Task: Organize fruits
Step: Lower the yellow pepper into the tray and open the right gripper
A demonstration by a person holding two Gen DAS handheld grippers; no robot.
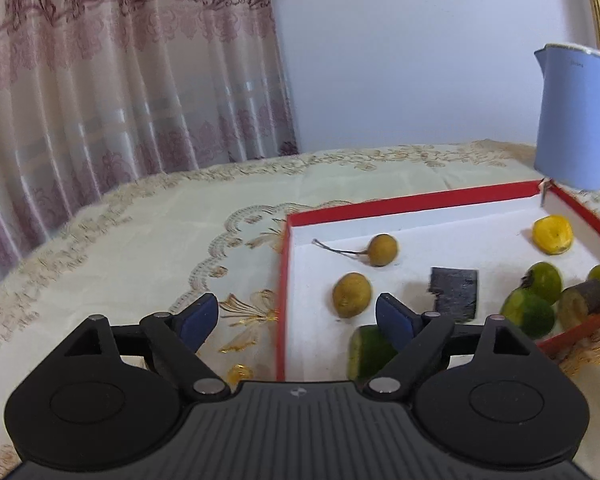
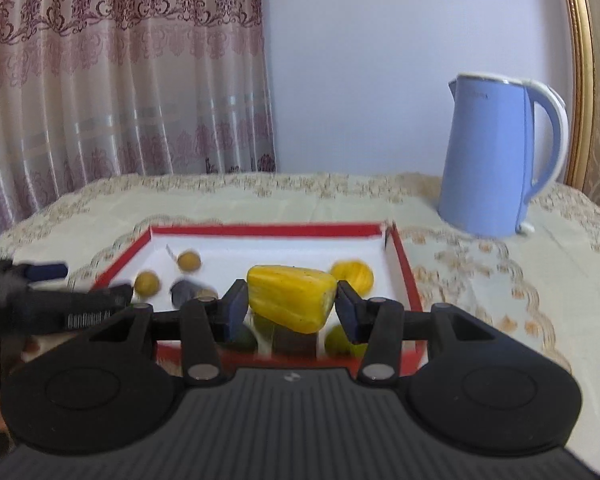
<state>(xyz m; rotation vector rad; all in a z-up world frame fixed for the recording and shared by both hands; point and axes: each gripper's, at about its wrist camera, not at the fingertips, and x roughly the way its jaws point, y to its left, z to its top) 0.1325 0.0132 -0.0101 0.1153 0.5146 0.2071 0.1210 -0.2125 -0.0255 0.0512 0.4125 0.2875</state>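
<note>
**Yellow fruit piece lifted over the red tray**

The desk (image 2: 480,264) wears an embroidered cream cloth, with a patterned curtain (image 2: 120,80) hanging behind it on the left and a blue kettle (image 2: 496,156) standing at the far right, well clear of the sorting area. In the middle lies a shallow red-edged tray (image 1: 412,202) with a white floor, evidently the place where the fruit is being gathered, since nearly all of it already sits inside.

The right tool (image 2: 291,306) is clamped on a wedge-shaped yellow fruit piece (image 2: 290,298), one pad pressing each end, so the piece hangs crosswise between the pads above the near half of the tray. My guess is that it is being carried to its own spot.

The left tool (image 1: 296,320) stands apart with nothing between its pads; it straddles the tray's left wall, one pad over the cloth and the other over the tray floor. A cut green fruit (image 1: 370,354) lies just under that inner pad, near the front edge, perhaps freshly set down.

Further in, green fruits (image 1: 544,284) cluster at the right with a dark-skinned stub (image 1: 588,300), and a dark flat piece (image 1: 454,294) lies mid-tray. Another yellow piece (image 1: 552,235) lies at the far right. Two small brownish round fruits (image 1: 352,295) rest at the left, the farther one trailing a thin stem.
</note>
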